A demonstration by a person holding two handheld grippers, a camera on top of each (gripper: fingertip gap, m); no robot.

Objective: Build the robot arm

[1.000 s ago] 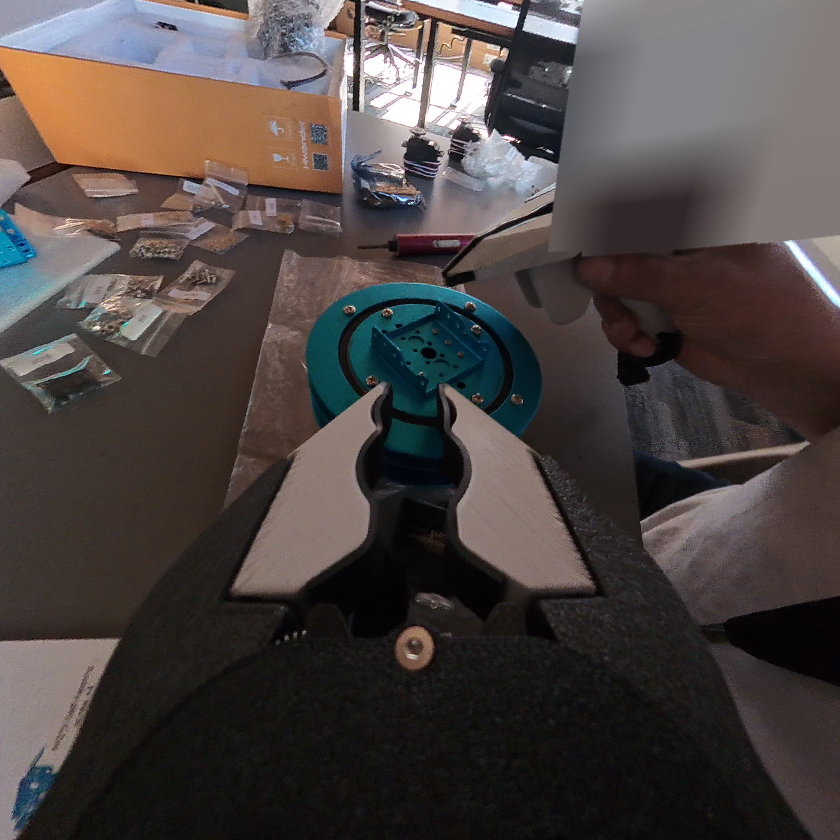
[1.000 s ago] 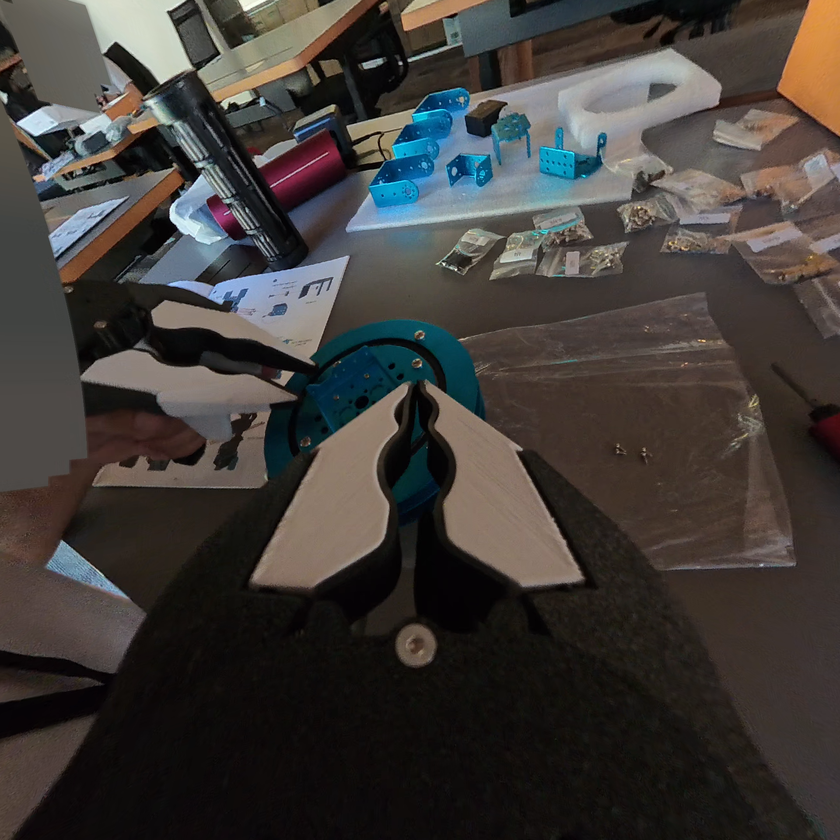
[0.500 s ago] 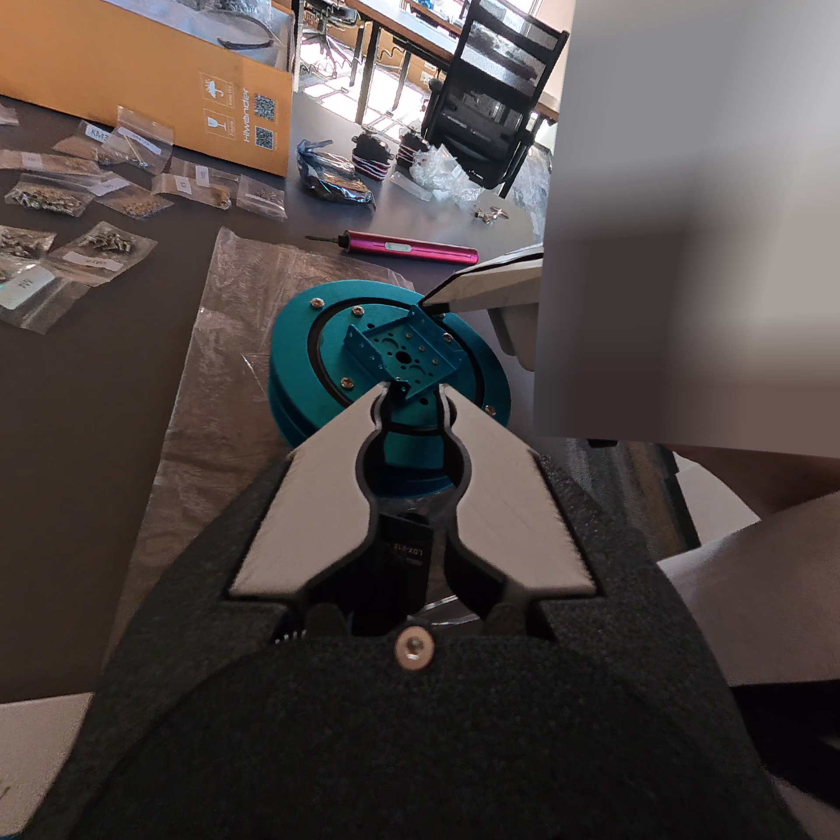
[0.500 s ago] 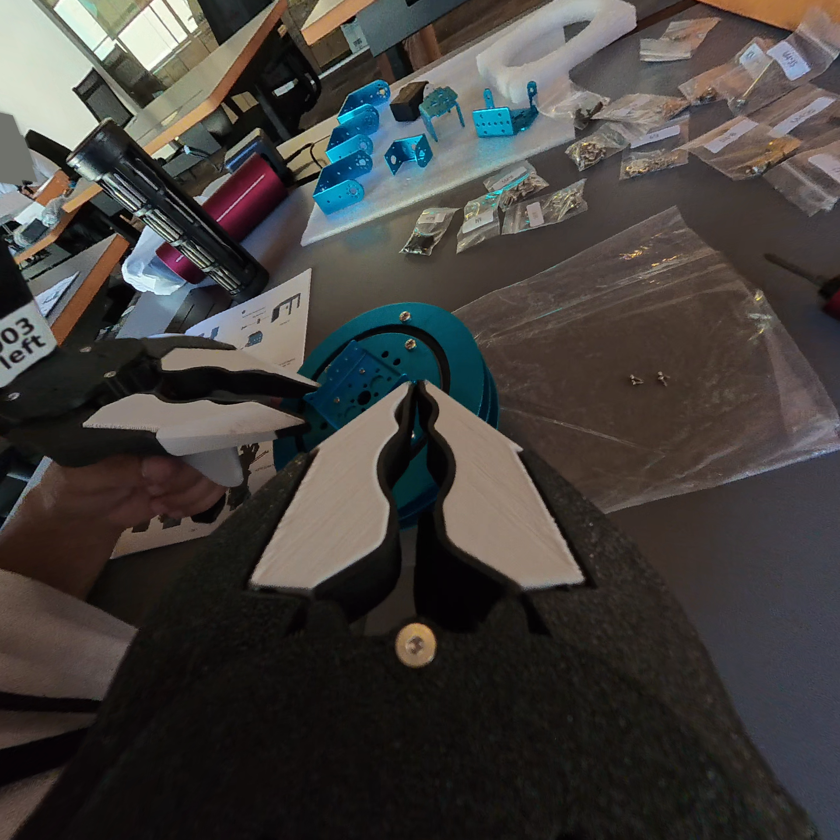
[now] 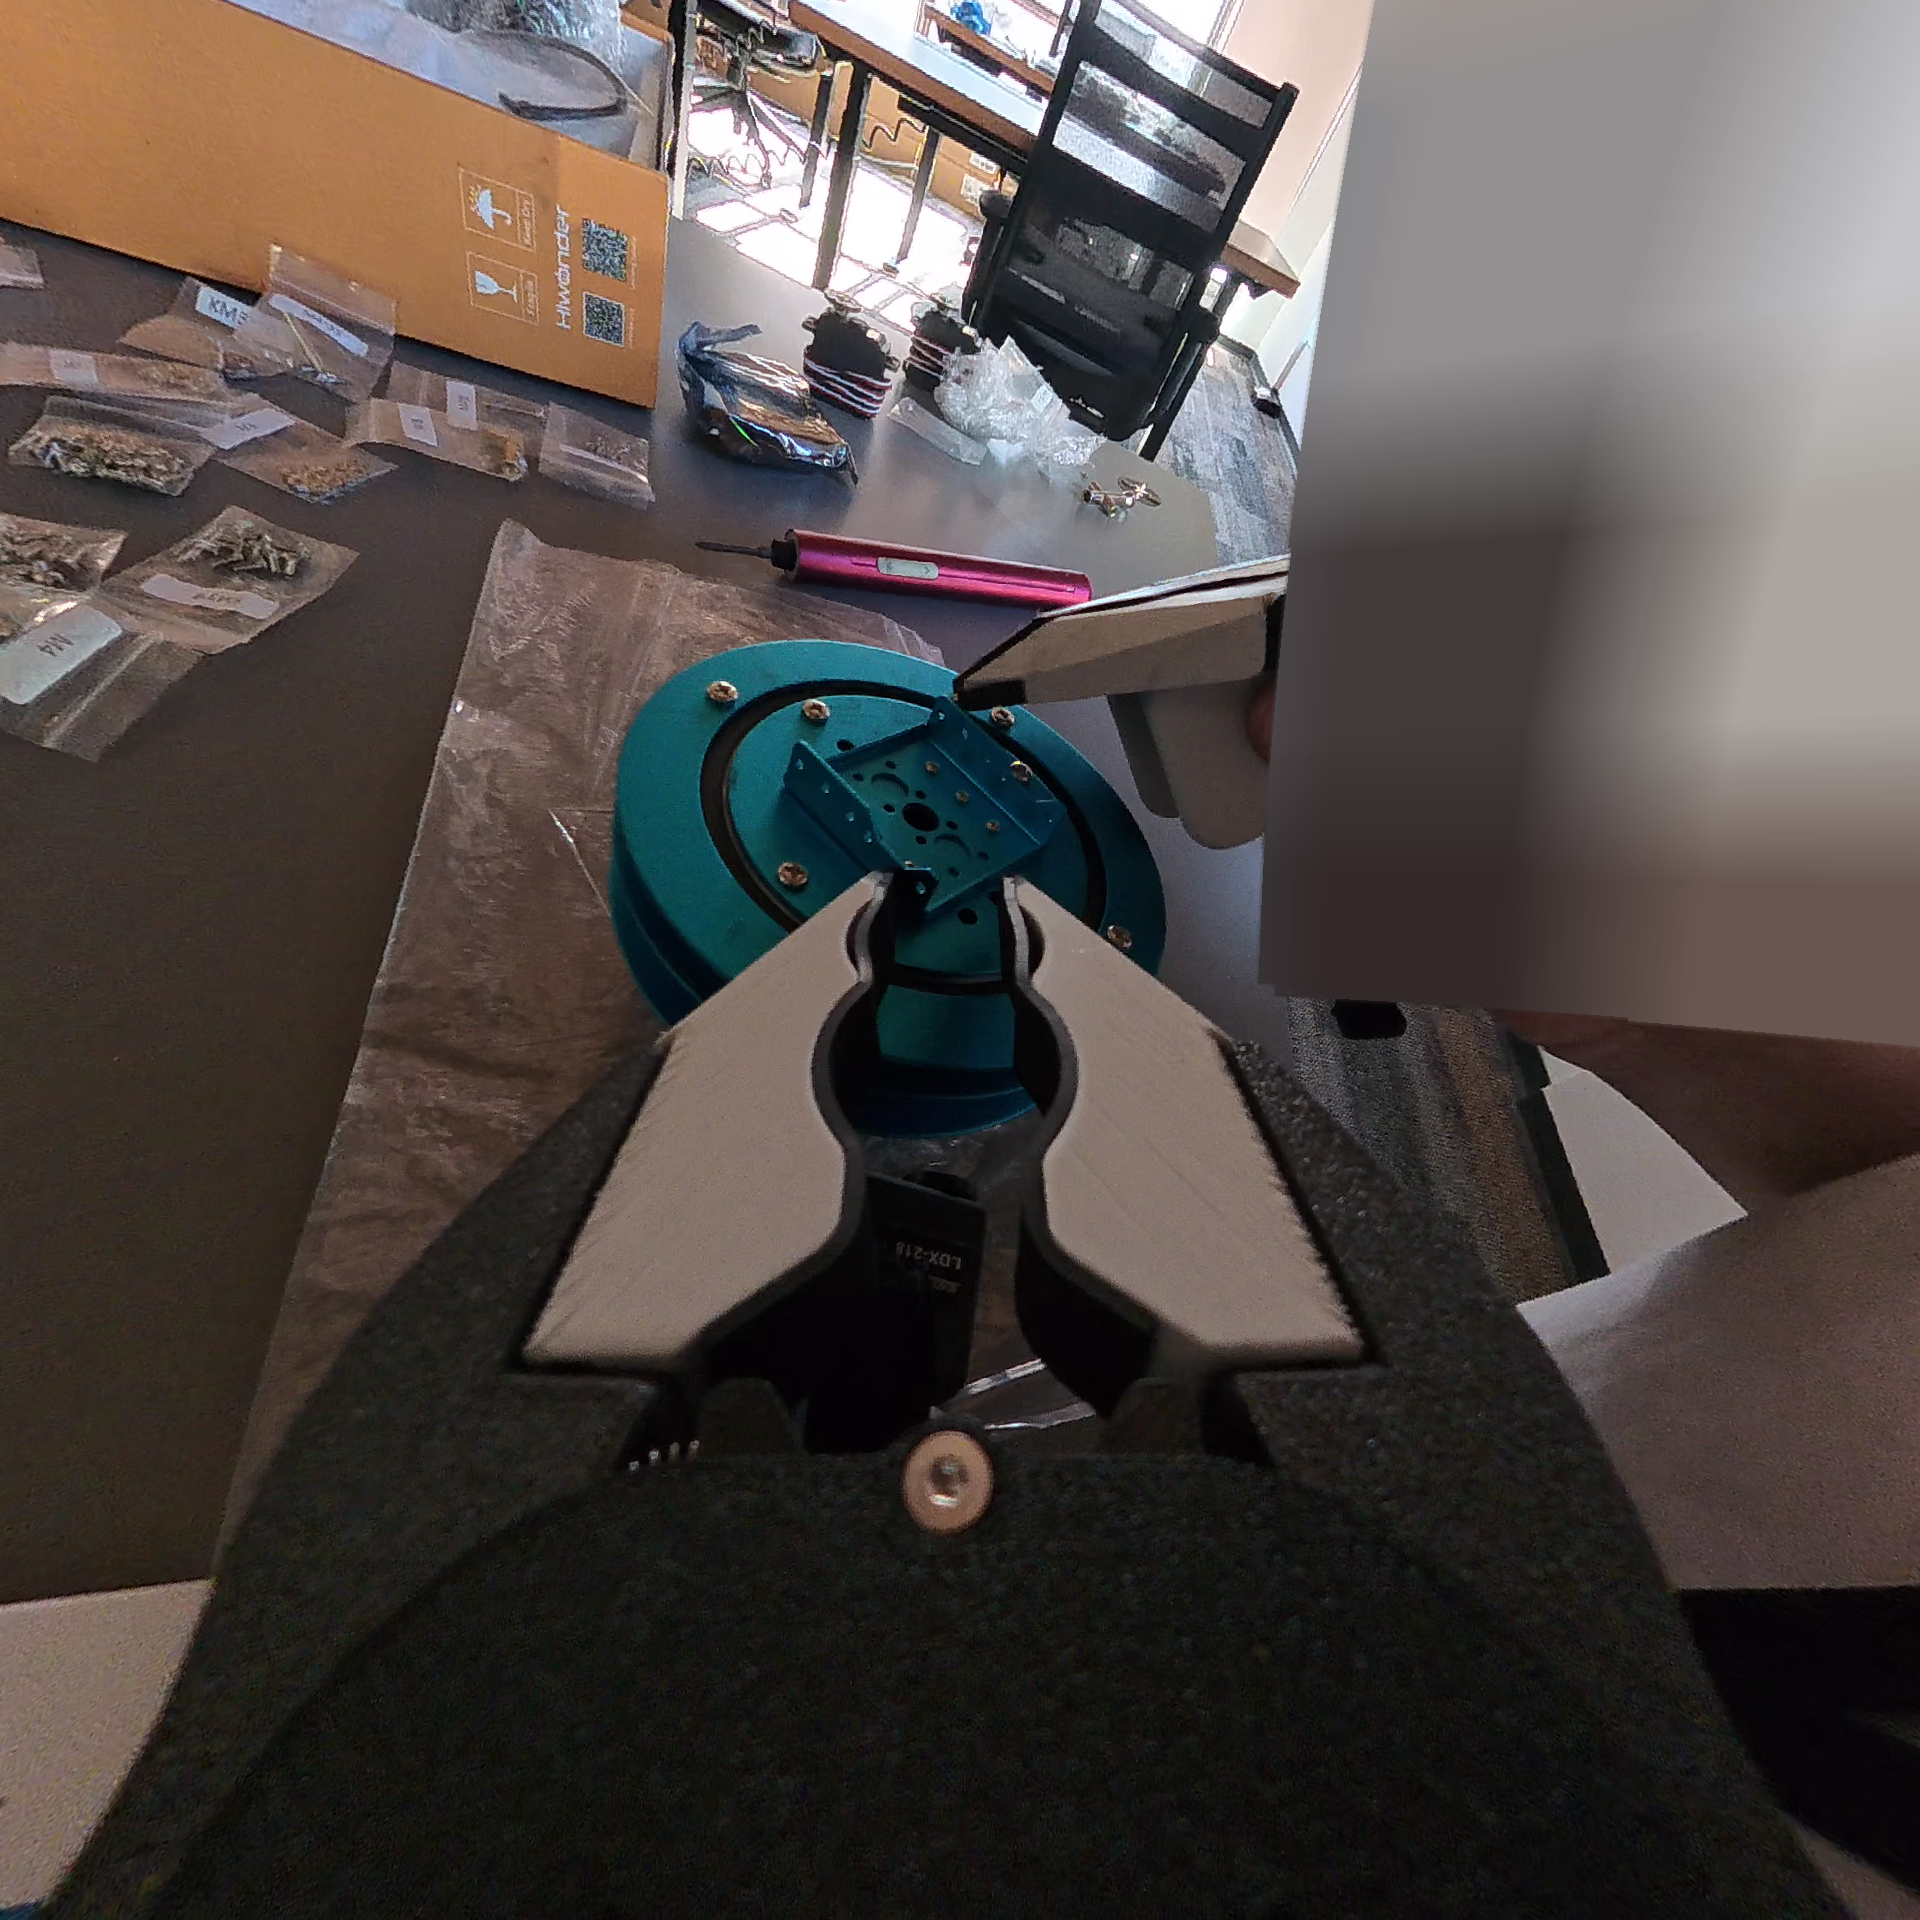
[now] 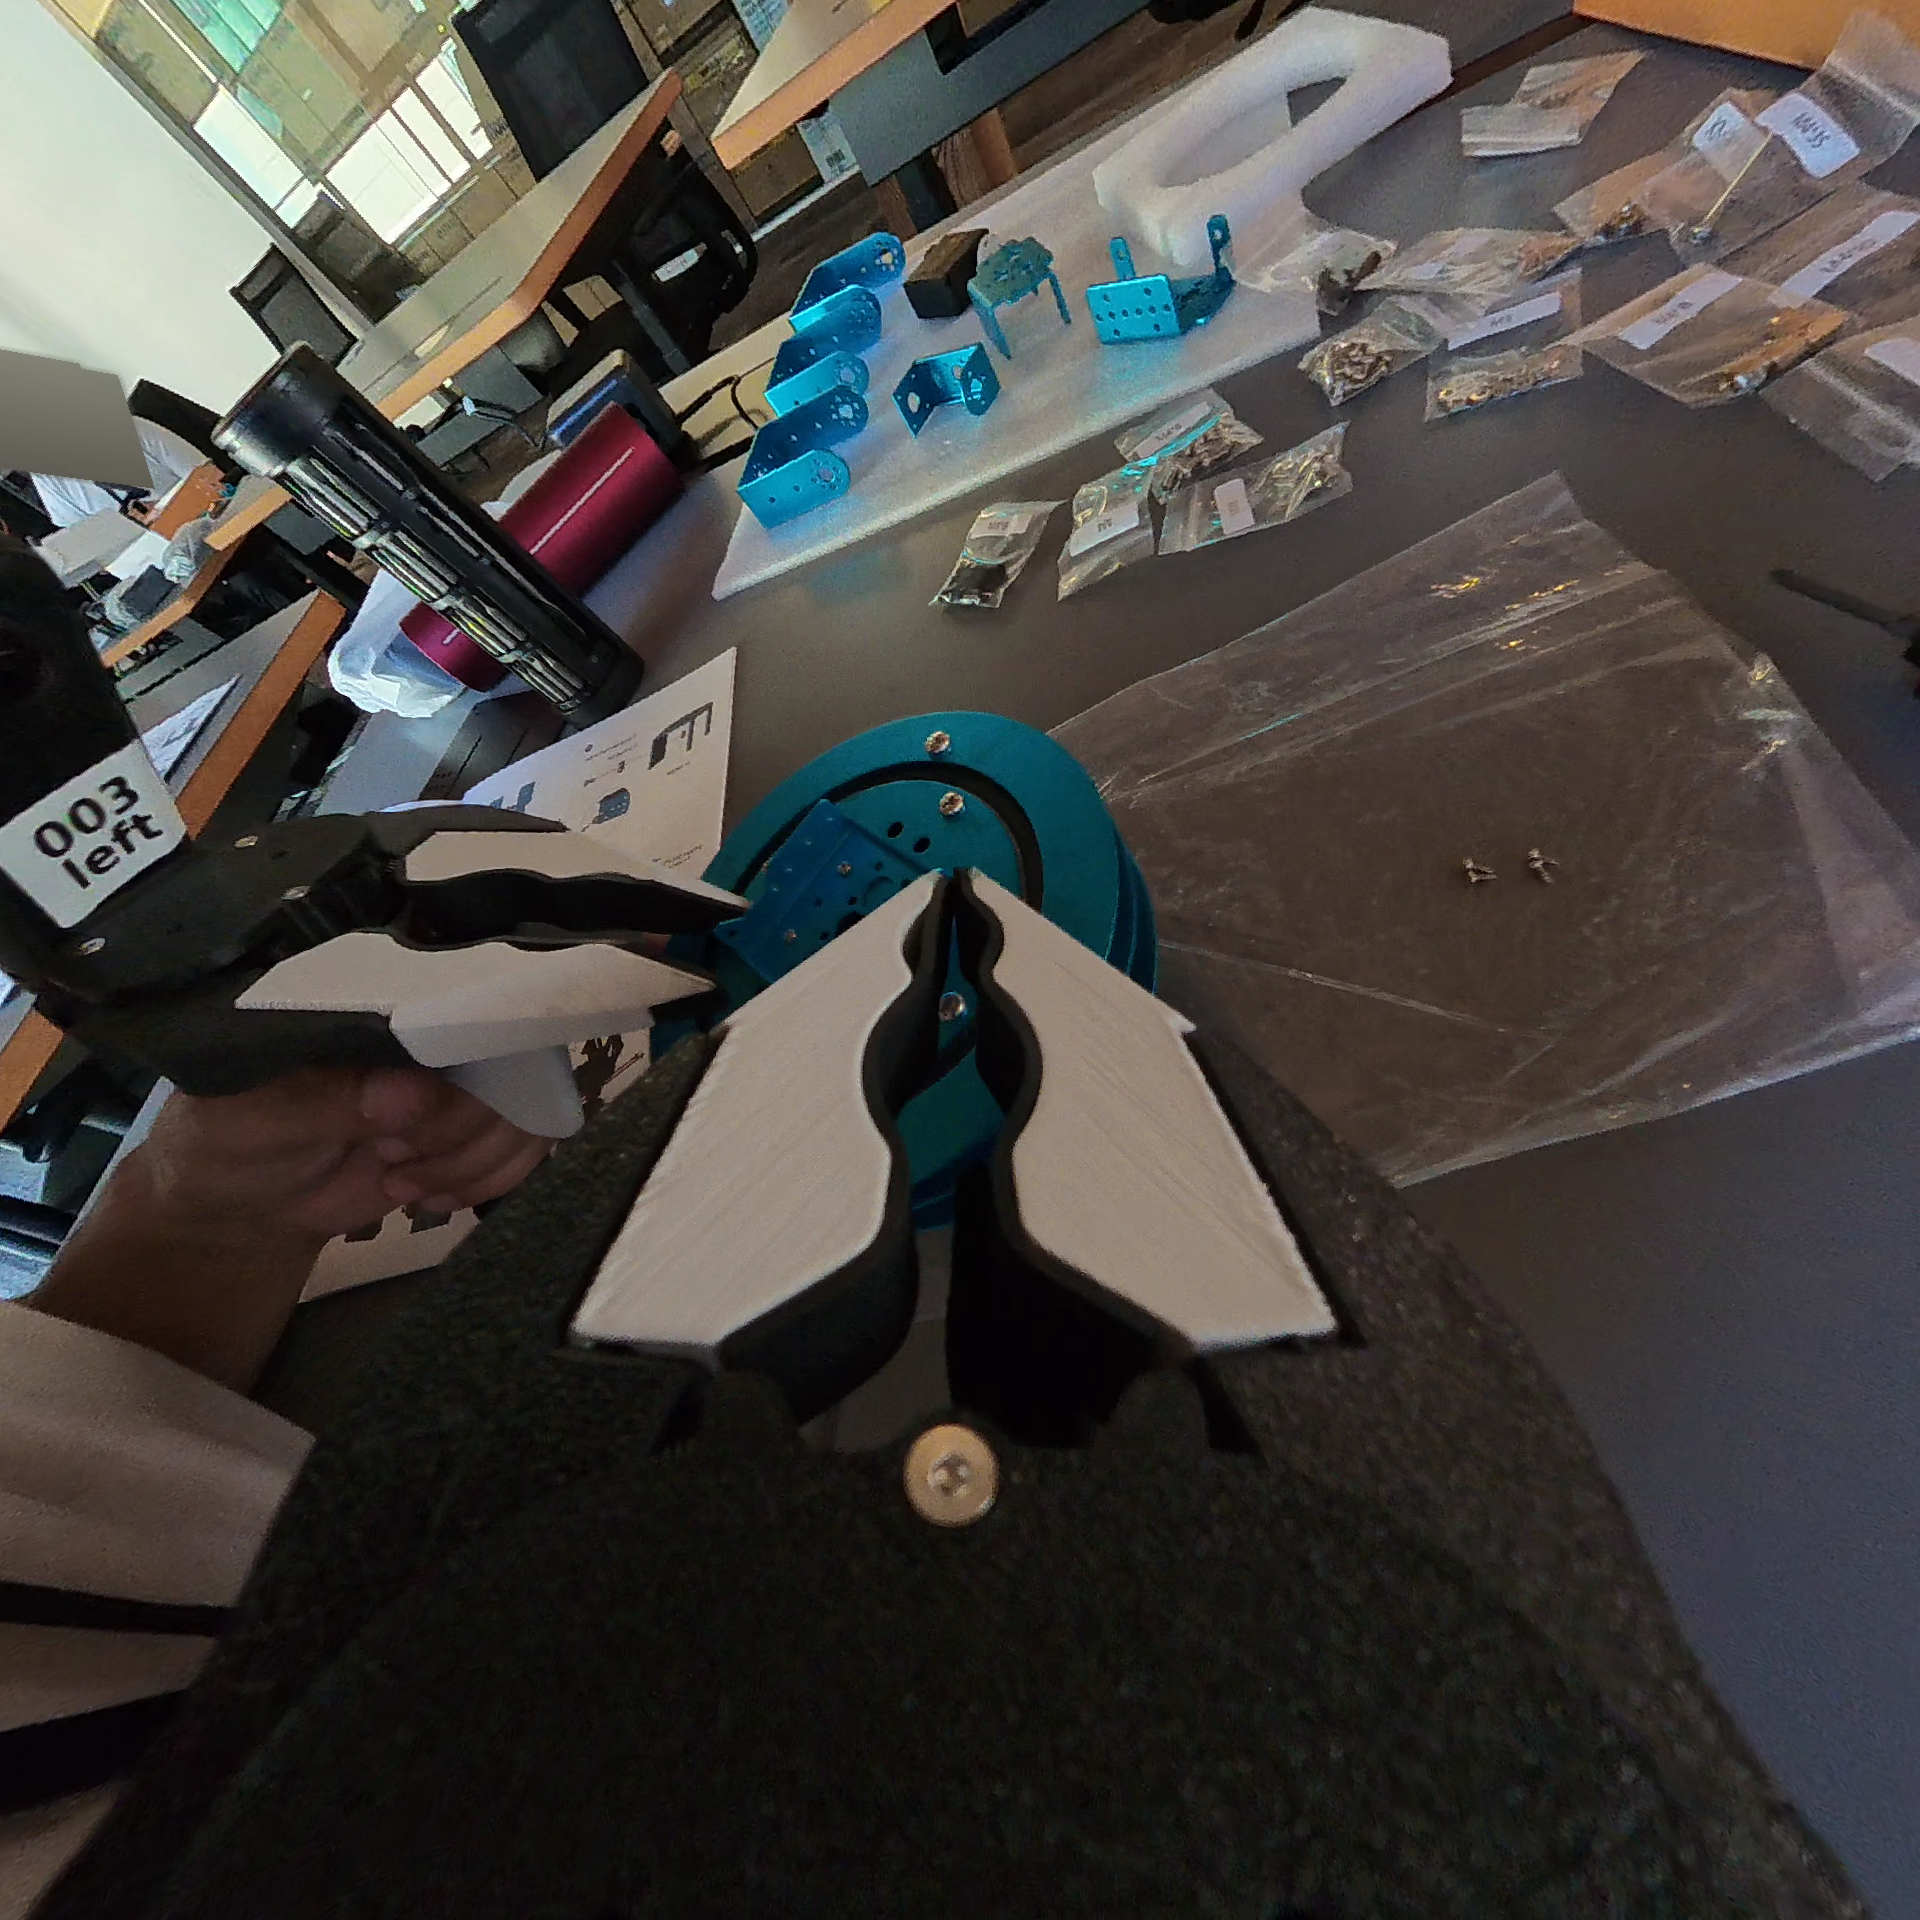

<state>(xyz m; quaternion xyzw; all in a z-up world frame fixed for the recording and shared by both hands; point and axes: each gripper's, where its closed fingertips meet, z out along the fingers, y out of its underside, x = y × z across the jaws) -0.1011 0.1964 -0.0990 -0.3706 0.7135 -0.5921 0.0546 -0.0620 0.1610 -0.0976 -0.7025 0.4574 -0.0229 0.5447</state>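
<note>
A teal round base carries a small blue perforated bracket on top and a black servo underneath. The base is tilted and looks raised off the table. My left gripper is shut on the bracket's near corner. My right gripper is shut on the bracket's far edge. The right gripper also shows in the left wrist view, its tip at the bracket's far corner. The left gripper shows in the right wrist view, held by a hand, beside the base.
A clear plastic sheet with two loose screws lies by the base. A pink screwdriver, screw bags and an orange box lie beyond. Blue brackets on white foam, a black cylinder and a printed sheet are on the other side. The gap from one gripper's tips to the other's is roughly 6 cm.
The base has tipped up from lying flat and the servo under it has come into view. Both grippers have stayed at the bracket and swung with it.
</note>
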